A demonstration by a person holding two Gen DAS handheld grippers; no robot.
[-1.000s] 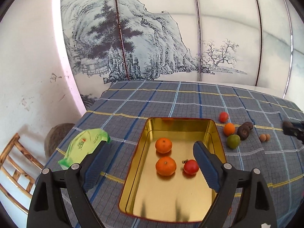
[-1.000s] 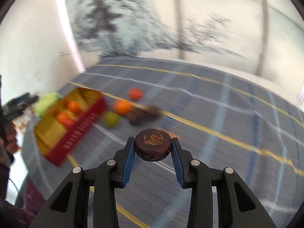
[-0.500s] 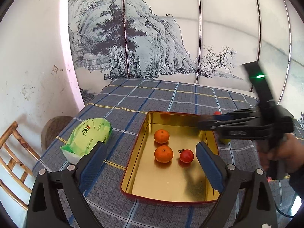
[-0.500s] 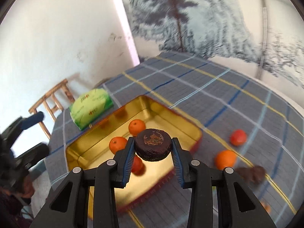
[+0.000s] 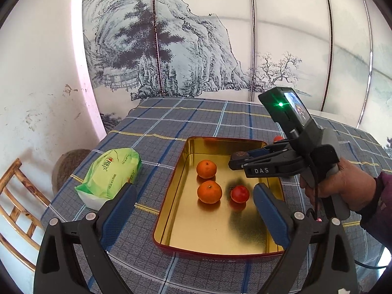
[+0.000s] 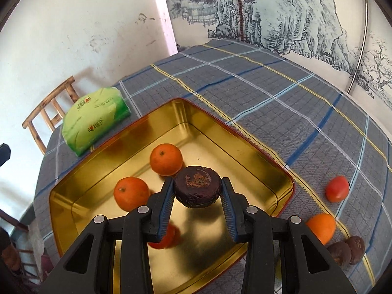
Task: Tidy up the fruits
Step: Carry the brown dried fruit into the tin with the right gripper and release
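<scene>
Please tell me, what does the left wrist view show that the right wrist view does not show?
Only the left wrist view: the open left tongs and the person's hand holding the right tongs.
Only the right wrist view: loose fruit on the cloth, such as a red fruit.
Both: the gold tray, two oranges, the green packet, the dark fruit.

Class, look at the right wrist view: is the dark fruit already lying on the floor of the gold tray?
No: the dark fruit is clamped between the right gripper jaws, above the tray floor.
</scene>
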